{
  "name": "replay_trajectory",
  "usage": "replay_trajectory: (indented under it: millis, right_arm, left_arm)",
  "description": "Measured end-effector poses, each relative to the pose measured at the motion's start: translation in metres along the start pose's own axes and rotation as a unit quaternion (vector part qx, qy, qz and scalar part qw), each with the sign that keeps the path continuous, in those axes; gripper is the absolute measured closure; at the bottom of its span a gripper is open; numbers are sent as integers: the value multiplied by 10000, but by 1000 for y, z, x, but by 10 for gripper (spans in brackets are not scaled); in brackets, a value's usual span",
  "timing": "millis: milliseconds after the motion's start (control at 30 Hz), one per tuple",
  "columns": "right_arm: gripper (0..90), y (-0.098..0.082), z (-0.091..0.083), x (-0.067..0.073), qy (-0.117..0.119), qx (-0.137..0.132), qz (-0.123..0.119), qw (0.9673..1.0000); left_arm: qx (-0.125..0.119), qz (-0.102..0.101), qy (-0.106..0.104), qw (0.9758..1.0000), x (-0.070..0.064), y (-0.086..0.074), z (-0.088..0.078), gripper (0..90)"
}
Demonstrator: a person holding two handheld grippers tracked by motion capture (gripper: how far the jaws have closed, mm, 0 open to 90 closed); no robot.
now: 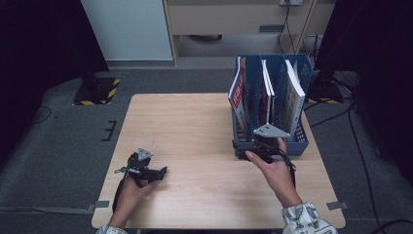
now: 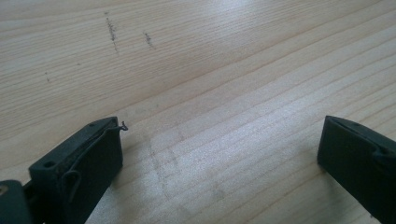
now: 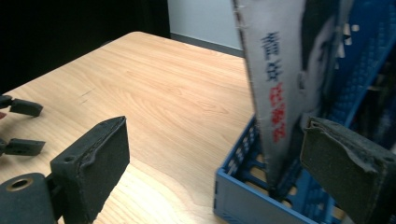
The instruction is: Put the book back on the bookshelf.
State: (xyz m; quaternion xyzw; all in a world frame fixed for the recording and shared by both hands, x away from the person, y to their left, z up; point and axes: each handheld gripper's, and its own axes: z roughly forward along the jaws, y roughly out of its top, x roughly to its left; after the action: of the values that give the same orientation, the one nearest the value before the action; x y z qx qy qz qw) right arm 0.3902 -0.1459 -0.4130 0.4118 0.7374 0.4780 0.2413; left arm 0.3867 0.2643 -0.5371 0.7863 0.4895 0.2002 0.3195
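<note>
The right tool (image 1: 242, 150) sits at the near-left corner of the blue file rack (image 1: 298, 141), which stands on the right side of the wooden worktop (image 1: 185, 126). Its jaws are spread wide and hold nothing — in the right gripper view the leftmost magazine (image 3: 275, 84), standing upright in the rack's first compartment, lies between them, nearer the right jaw, touching neither. More magazines (image 1: 293, 95) stand in the compartments beyond. The left tool (image 1: 160, 171) rests low over bare wood near the front-left of the worktop — jaws wide apart, empty.
</note>
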Motion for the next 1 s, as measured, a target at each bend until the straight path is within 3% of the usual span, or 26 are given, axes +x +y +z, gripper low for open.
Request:
replay_trajectory:
  millis: [433,900,1000]
  right_arm:
    - [89,3,19,38,416,26,-231,9989]
    - [89,-6,63,73,735,267,-406,9961]
    - [101,-8,70,80,848,426,-430,9946]
  left_arm:
    - [-1,0,-1,10000,0,0,0,0]
    - [3,6,-4,10000,0,0,0,0]
    - [3,7,-4,10000,0,0,0,0]
